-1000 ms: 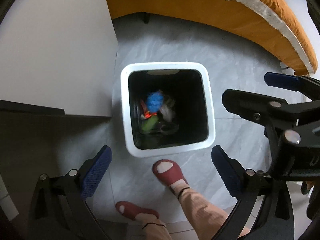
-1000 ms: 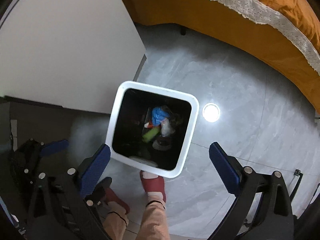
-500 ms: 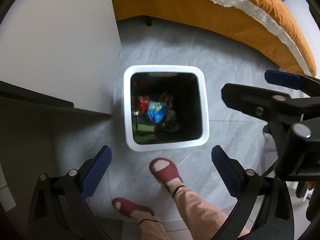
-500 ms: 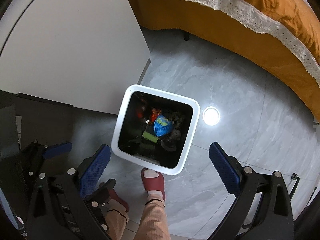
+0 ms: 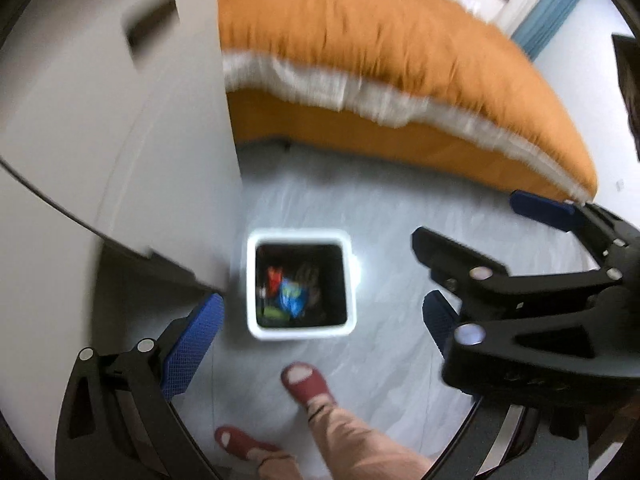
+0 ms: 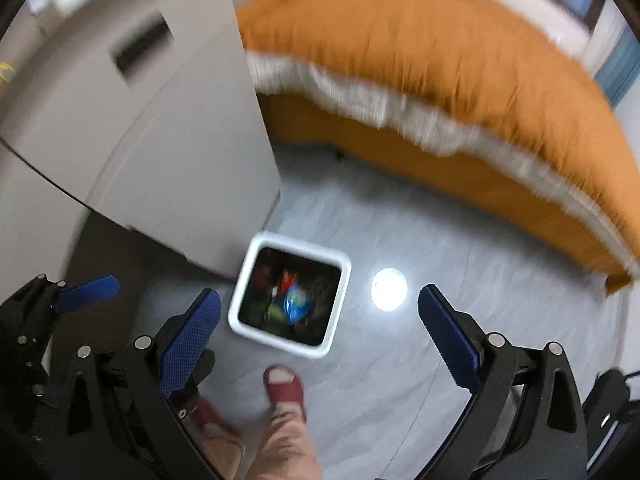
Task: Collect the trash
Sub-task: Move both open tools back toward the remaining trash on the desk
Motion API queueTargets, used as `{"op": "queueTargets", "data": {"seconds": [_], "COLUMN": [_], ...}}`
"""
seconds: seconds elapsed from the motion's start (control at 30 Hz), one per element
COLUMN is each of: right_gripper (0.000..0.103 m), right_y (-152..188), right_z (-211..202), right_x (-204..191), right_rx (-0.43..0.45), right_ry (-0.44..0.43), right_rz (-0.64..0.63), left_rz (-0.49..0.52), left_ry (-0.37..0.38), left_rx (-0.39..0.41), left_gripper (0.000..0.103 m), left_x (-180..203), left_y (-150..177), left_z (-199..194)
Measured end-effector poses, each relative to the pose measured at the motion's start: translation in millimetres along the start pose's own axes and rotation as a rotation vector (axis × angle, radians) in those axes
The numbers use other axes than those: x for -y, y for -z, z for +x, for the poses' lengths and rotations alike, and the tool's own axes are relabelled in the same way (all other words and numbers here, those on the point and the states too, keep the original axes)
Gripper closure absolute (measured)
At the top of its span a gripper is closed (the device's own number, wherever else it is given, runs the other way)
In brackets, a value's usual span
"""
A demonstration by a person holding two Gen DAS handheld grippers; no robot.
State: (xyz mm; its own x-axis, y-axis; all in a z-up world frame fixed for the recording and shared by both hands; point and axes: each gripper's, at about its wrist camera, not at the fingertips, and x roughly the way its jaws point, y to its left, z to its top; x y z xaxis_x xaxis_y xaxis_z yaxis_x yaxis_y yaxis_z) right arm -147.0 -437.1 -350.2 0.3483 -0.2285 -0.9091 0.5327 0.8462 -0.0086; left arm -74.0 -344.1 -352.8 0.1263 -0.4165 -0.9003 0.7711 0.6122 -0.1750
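Note:
A white square trash bin (image 5: 301,334) stands on the grey floor and also shows in the right wrist view (image 6: 240,316). Inside lies a blue wrapper (image 5: 291,297) with red and green scraps; it shows in the right view too (image 6: 297,299). My left gripper (image 5: 316,332) is open and empty, high above the bin. My right gripper (image 6: 320,326) is open and empty, also high above it. The right gripper shows at the right of the left wrist view (image 5: 520,280). Both views are blurred.
A white cabinet (image 5: 132,140) stands left of the bin. An orange bed with a lace-trimmed cover (image 6: 460,92) runs across the back. The person's feet in red slippers (image 5: 308,386) stand just in front of the bin. A lamp glare (image 6: 389,289) marks the floor.
Both grippers have risen and tilted up. The bin looks smaller and lower in both views, and more of the bed and cabinet shows. Both stay open.

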Motion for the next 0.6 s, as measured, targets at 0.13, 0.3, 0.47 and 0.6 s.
{"op": "queueTargets", "data": {"seconds": [0.13,0.3,0.47,0.6], "right_gripper": [0.005,0.005,0.005,0.005], "right_y": [-28,-61,-83,-100], "right_z": [-64,-121,-154,-176], "right_x": [-16,-53,-101,-156], "right_rx": [0.148,0.290,0.359,0.390], "right_ry": [-0.070,-0.162,-0.256,-0.344], "right_rz": [-0.016,-0.078,-0.138,-0.236], "left_rz": [-0.018,-0.039,-0.126,-0.221], "left_ry": [-0.016,-0.116,-0.211,-0.304], "left_rx": [0.143,0.280,0.368,0.438], "left_gripper": [0.005,0.005,0.005,0.005], "left_x": [-2,-28,-71,-115], "left_y": [-16,-20,-14,2], "left_z": [-72,-142,-198,-240]}}
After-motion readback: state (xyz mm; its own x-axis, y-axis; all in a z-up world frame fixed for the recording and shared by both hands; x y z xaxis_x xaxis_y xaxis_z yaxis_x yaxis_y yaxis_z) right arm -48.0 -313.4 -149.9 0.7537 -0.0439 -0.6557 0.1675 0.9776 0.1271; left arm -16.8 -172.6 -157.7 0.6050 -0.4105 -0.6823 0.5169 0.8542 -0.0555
